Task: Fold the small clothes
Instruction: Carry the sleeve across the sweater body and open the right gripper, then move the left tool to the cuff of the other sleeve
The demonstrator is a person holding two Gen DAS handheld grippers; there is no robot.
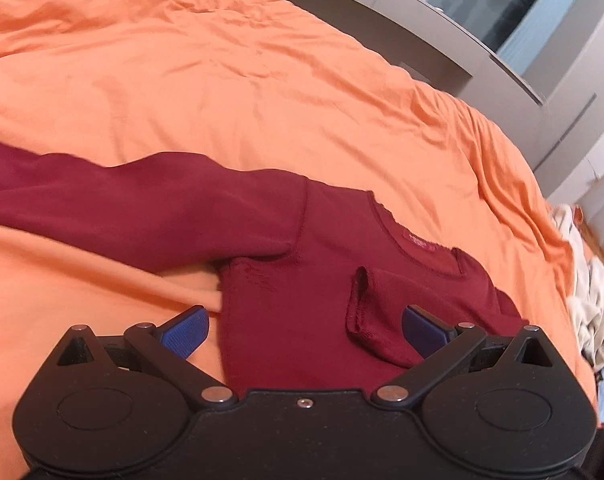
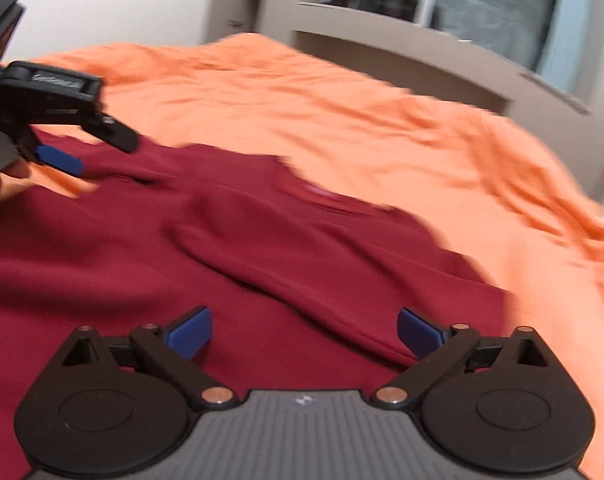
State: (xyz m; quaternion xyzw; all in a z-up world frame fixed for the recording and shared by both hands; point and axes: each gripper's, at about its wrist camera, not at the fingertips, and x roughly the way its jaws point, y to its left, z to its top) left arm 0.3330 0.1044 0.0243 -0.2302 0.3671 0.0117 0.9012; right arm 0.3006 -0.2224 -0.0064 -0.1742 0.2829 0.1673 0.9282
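A dark red long-sleeved shirt (image 1: 302, 272) lies on the orange bed cover (image 1: 221, 80), neck opening away from me. One sleeve (image 1: 101, 196) stretches out to the left. The other sleeve (image 1: 378, 320) is folded in over the chest. My left gripper (image 1: 305, 330) is open and empty just above the shirt's left side seam. In the right wrist view the shirt (image 2: 181, 260) fills the foreground, with the folded sleeve (image 2: 285, 264) across it. My right gripper (image 2: 304, 332) is open and empty above that sleeve. The left gripper (image 2: 61, 136) shows at the upper left, over the armpit.
The orange cover (image 2: 342, 100) spreads over the whole bed. A grey headboard ledge (image 1: 382, 12) and a window (image 2: 482, 4) stand behind it. A pile of pale clothes (image 1: 594, 292) lies at the bed's right edge.
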